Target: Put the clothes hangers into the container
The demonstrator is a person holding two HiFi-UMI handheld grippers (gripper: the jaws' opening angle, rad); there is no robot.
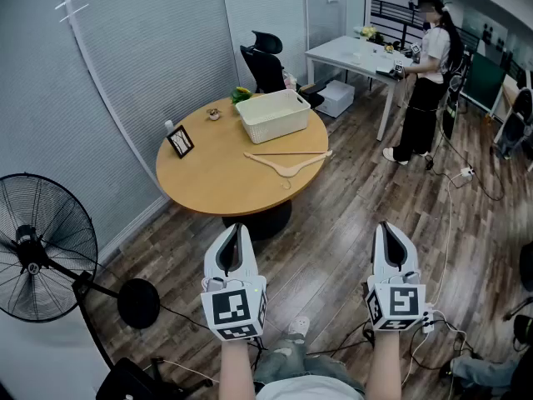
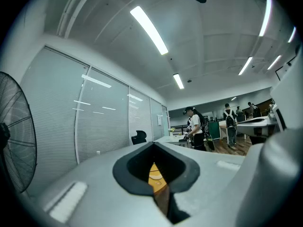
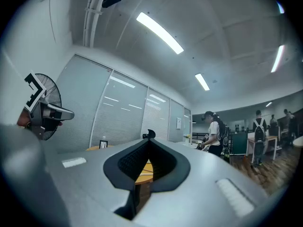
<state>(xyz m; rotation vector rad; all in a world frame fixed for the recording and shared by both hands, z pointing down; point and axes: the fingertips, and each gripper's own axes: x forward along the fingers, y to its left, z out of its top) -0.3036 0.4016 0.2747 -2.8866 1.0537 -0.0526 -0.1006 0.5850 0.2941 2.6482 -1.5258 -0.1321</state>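
A wooden clothes hanger [image 1: 287,163] lies flat on the round wooden table [image 1: 208,182], just in front of a cream plastic basket [image 1: 273,114] that stands toward the table's far side. My left gripper [image 1: 237,230] and right gripper [image 1: 391,230] are held side by side well short of the table, over the floor, both pointing level toward it. Both are shut with nothing between their jaws. Each gripper view shows its own closed jaws filling the lower picture, with a sliver of the table [image 2: 156,175] [image 3: 144,169] through the notch.
A small picture frame [image 1: 180,141] and a small object [image 1: 214,114] sit on the table's left part. A black standing fan [image 1: 37,261] is at my left. An office chair [image 1: 265,61], a white desk [image 1: 358,57] and a standing person [image 1: 425,82] are beyond the table. Cables [image 1: 454,186] run across the floor.
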